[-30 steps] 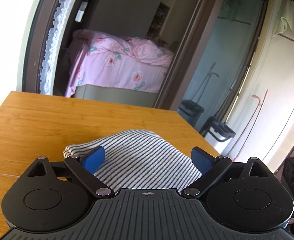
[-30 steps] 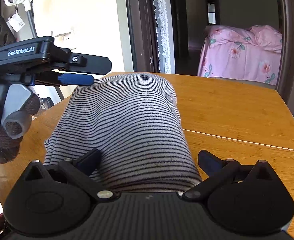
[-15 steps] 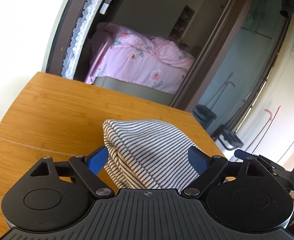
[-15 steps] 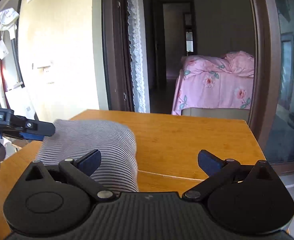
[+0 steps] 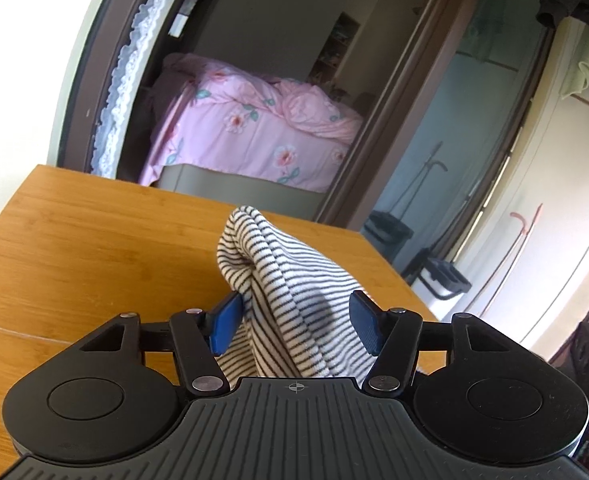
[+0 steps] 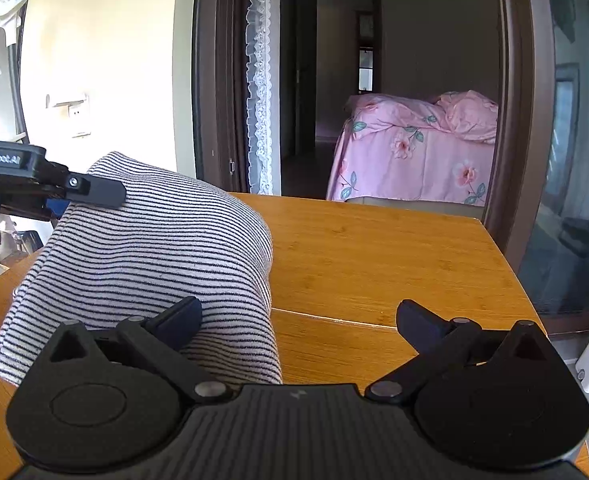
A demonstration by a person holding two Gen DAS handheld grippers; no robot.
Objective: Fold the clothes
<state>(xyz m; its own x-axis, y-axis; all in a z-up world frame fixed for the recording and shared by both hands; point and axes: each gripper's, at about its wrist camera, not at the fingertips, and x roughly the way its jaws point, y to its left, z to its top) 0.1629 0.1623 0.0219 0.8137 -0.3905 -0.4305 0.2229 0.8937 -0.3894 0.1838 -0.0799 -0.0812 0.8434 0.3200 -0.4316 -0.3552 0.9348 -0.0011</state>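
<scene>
With your left tool (image 5: 292, 322) half closed around the raised striped garment (image 6: 154, 256) and your right tool (image 6: 298, 322) open beside it, lay it flat on the counter (image 6: 374, 260) without wrinkles.

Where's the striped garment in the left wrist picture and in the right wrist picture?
Left wrist: striped garment at lower centre, bunched between the left gripper's fingers.
Right wrist: striped garment at lower left.
Shared landmark: the pink floral bed through the doorway.
</scene>
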